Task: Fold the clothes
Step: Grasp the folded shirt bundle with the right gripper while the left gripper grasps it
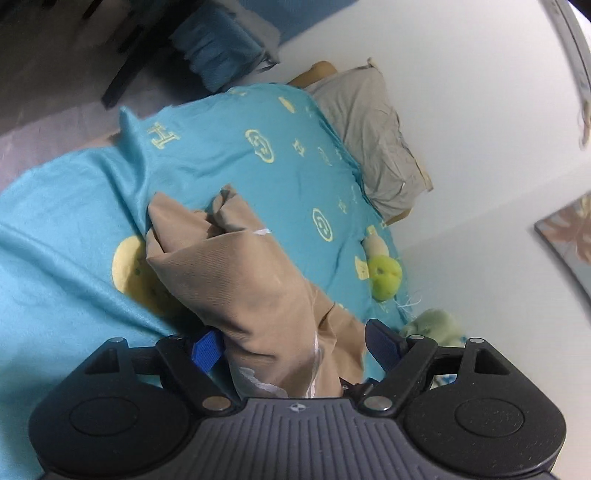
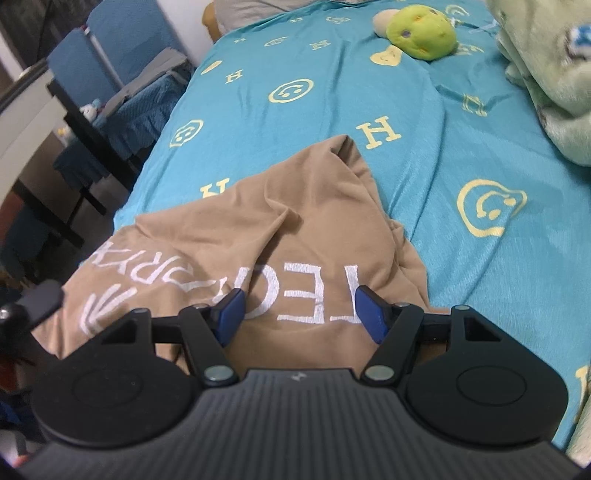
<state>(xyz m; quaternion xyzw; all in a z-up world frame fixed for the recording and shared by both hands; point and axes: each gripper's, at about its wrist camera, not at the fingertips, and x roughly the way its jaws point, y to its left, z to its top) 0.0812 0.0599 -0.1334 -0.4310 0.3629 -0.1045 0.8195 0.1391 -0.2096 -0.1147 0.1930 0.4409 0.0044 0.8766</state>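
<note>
A tan garment with white lettering (image 2: pixel 295 236) lies crumpled on the turquoise bedsheet (image 2: pixel 424 155). In the left wrist view it (image 1: pixel 243 273) bunches up between my fingers. My left gripper (image 1: pixel 295 345) is open, its blue pads on either side of the cloth, with fabric lying over the gripper body. My right gripper (image 2: pixel 299 314) is open, just above the lettered part of the garment. In the right wrist view, part of the other gripper (image 2: pixel 37 299) shows at the left edge.
A green plush toy (image 2: pixel 421 35) and a pale green blanket (image 2: pixel 554 74) lie at the bed's far right. A grey pillow (image 1: pixel 376 136) lies by the white wall. A blue-covered chair (image 2: pixel 122 85) and dark table stand beside the bed's left edge.
</note>
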